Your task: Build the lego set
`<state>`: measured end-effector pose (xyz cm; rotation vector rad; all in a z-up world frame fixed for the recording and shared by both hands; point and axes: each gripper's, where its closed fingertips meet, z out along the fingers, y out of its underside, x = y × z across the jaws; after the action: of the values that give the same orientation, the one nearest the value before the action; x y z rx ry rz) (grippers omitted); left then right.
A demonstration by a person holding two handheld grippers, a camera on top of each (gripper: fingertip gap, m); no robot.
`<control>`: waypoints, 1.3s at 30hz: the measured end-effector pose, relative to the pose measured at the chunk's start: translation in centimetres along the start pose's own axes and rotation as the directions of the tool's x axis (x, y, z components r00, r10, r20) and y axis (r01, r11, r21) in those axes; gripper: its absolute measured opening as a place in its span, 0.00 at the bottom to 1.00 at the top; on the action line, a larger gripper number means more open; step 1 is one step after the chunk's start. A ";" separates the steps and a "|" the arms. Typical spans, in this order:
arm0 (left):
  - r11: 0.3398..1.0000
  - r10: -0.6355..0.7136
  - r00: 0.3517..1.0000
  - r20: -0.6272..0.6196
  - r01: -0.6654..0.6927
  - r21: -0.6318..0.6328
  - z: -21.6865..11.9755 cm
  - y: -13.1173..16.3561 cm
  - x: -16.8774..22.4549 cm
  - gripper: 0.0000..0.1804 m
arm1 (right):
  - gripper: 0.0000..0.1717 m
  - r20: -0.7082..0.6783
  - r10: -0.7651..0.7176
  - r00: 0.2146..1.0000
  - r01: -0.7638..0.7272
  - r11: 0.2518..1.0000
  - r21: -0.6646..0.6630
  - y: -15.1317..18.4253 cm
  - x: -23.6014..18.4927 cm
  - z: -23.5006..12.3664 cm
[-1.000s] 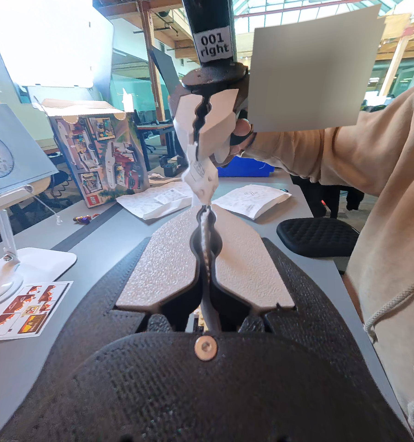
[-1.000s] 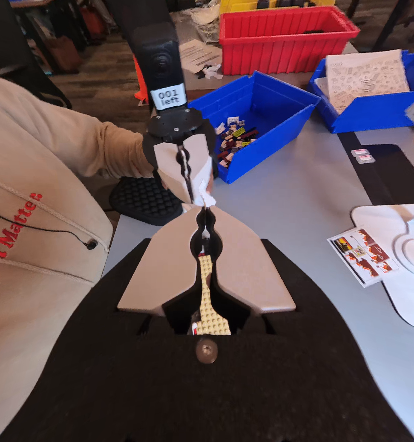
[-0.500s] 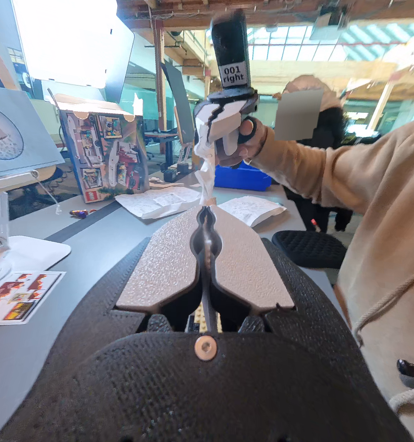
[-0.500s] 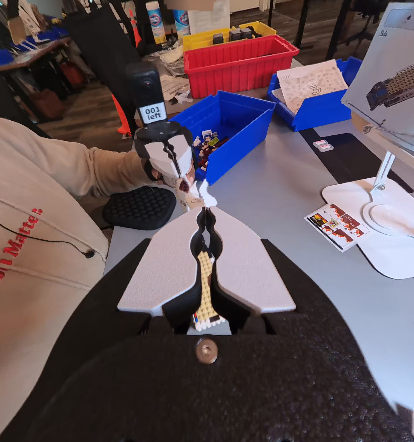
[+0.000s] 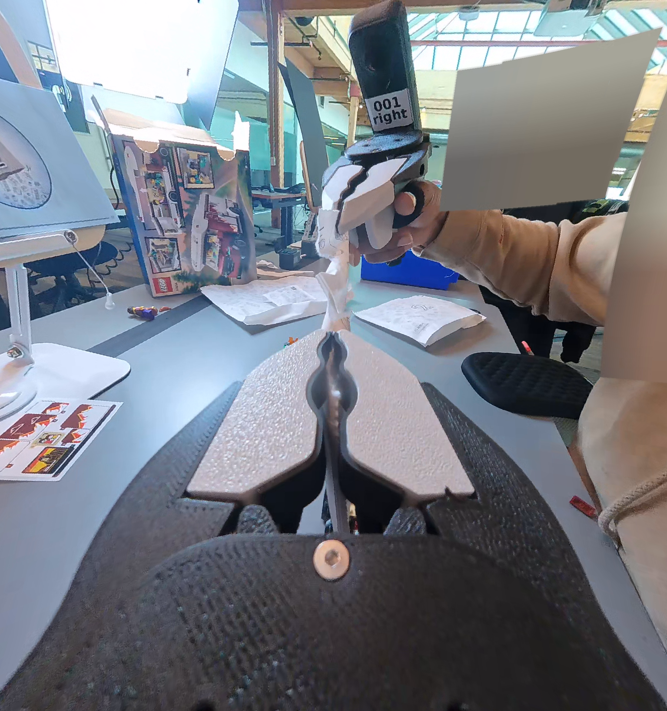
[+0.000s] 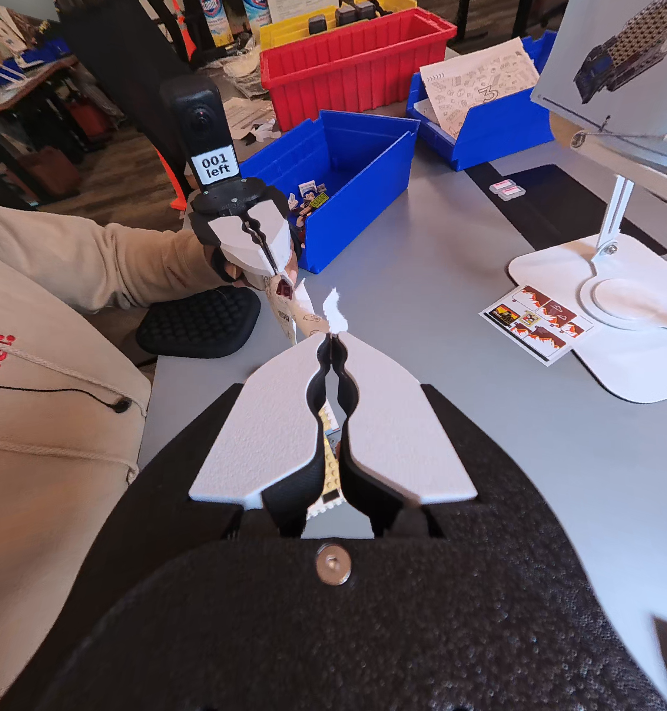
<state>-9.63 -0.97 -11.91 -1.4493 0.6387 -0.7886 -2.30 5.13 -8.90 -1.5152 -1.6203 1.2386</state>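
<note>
Both tongs are pressed together on one white paper bag (image 5: 336, 296), held in the air above the grey worktop (image 6: 459, 307). The left tongs (image 5: 332, 335) pinch its lower end; the right tongs (image 6: 332, 335) pinch a torn white edge. Beyond lie a sticker sheet (image 6: 536, 321), a blue bin (image 6: 362, 200) of small pieces and a red bin (image 6: 355, 65).

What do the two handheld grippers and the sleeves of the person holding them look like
Both grippers, left gripper and right gripper, match: two broad white fingers with wavy black inner edges, on a textured black body with a silver screw. Each carries an upright black camera stick with a white label. The sleeves are beige; finger loops are black.
</note>
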 end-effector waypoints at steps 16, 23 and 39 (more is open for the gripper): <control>0.999 -0.027 0.997 0.073 0.024 0.048 -3.7 0.3 -2.0 0.00 | 0.00 -0.147 0.108 0.983 -0.084 0.984 0.158 2.1 3.8 -7.6; 0.997 -0.035 0.996 0.086 0.029 0.074 -4.0 0.0 -1.9 0.00 | 0.00 -0.409 0.210 0.888 -0.113 0.962 0.249 6.8 8.1 -15.7; 0.998 -0.068 0.994 0.081 0.067 0.011 -2.6 2.0 -1.8 0.00 | 0.00 -0.766 0.620 0.170 -0.360 0.763 0.537 23.0 26.1 -39.8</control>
<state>-12.59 -1.26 -14.16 -1.4943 0.5258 -0.7795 38.20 37.68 -18.58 -2.0818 -0.1383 0.4920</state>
